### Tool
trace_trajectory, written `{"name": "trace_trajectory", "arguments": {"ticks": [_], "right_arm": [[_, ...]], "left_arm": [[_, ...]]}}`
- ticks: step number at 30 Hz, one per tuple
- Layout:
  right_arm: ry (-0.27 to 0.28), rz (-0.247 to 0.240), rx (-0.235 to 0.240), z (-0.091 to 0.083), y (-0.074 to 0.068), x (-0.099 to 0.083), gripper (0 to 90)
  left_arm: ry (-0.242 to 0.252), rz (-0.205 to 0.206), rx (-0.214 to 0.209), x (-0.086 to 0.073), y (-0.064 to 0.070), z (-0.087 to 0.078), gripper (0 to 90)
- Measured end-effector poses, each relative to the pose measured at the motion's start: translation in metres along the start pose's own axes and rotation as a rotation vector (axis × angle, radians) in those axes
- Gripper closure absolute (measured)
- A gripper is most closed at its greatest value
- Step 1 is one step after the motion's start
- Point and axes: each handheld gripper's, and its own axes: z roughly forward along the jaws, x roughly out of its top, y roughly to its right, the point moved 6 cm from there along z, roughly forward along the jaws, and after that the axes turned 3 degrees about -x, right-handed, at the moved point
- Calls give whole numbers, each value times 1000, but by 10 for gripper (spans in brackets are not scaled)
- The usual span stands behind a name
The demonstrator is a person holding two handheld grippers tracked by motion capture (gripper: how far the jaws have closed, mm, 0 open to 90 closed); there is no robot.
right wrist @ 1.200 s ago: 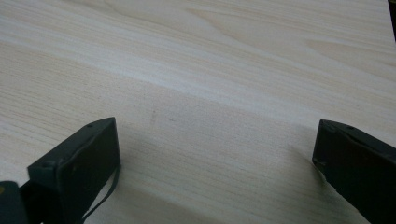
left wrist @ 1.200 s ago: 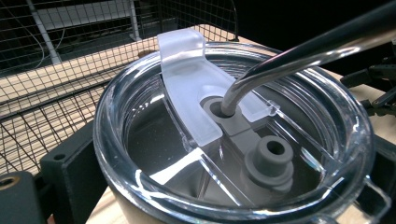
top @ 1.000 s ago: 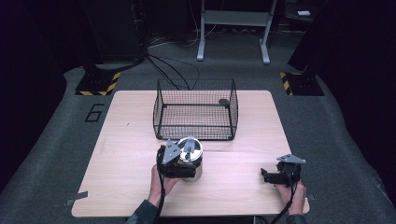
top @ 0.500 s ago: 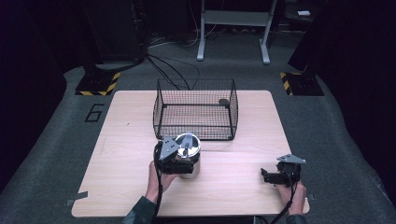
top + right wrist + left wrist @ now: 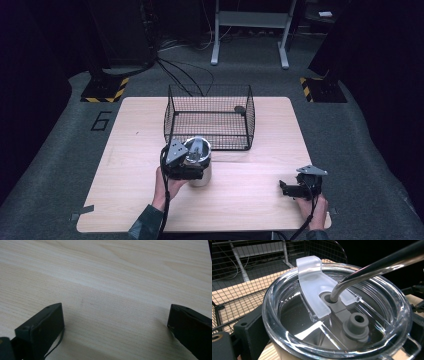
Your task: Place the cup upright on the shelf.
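Observation:
A steel tumbler [image 5: 202,175] with a clear lid [image 5: 294,315] and a bent metal straw [image 5: 374,267] stands at the table's front centre, just before the wire basket. My left gripper [image 5: 190,169] is shut on the tumbler, its black fingers [image 5: 245,333] pressing on either side below the lid's rim. A frosted slider tab [image 5: 312,285] lies across the lid. Near the front right corner my right gripper [image 5: 286,189] rests low over the bare wood, open [image 5: 115,322] with nothing between its fingers.
A black wire basket [image 5: 210,131] sits at the back centre of the wooden table [image 5: 135,145], with a small dark object [image 5: 240,108] in its far right corner. Dark floor and stands with hazard stripes surround the table.
My left gripper and the tumbler have shifted slightly away from the person, toward the basket. The right gripper has stayed put.

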Motion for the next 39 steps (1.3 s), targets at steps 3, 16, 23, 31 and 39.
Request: {"name": "trace_trajectory", "arguments": {"ticks": [3,16,23,31,39], "right_arm": [[-1,-4,2,0,0,0,3],[-2,-2,3,0,0,0,3],[-2,-2,4,0,0,0,3],[-7,-1,2,0,0,0,3],[-7,2,2,0,0,0,3]], "left_arm": [[5,6,10,3,-3,-1,39],[9,1,10,19,-16,-4,38],[5,-2,10,26,-23,-5,38],[10,-1,15,36,-28,-3,38],[9,-4,6,45,-34,-2,38]]}}
